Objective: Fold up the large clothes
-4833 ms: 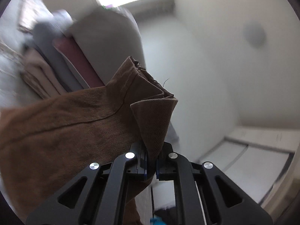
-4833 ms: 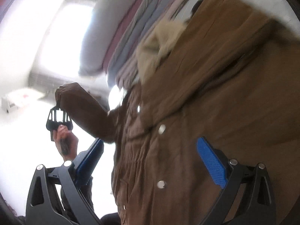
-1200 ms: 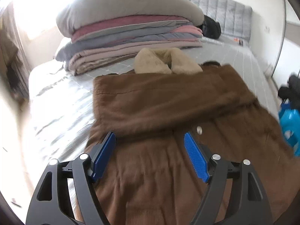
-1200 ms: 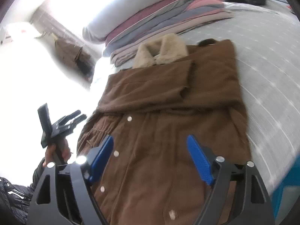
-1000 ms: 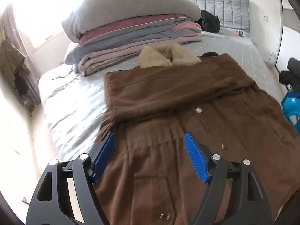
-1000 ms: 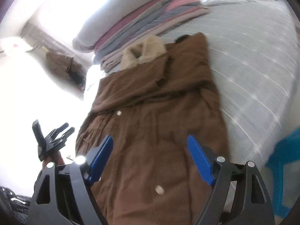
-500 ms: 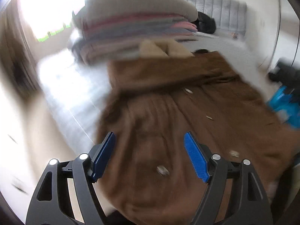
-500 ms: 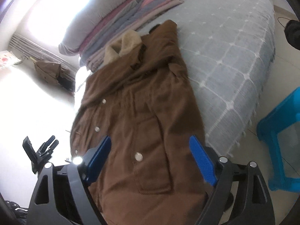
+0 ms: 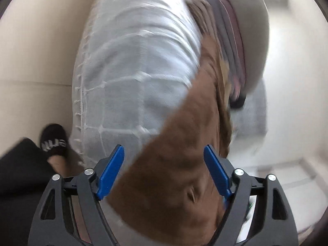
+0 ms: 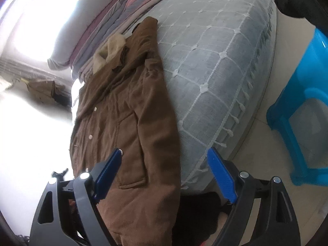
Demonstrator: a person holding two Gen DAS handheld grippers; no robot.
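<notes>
A: One brown coat (image 10: 127,123) lies lengthwise on the bed (image 10: 215,47), hem hanging over the near edge, fur collar (image 10: 109,51) by one stack of folded blankets (image 10: 114,18).

B: And the fingers?

A: Left gripper (image 9: 164,170) is opening over the hem, right gripper (image 10: 164,170) spread wide; neither holds anything.

B: Differences between views?

A: Only the right shows one blue stool (image 10: 303,110); only the left a slippered foot (image 9: 54,139).

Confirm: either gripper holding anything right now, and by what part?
Nothing held. The left gripper is opening, blue pads clear of the brown coat hem below. The right gripper is open above the coat's lower edge.
</notes>
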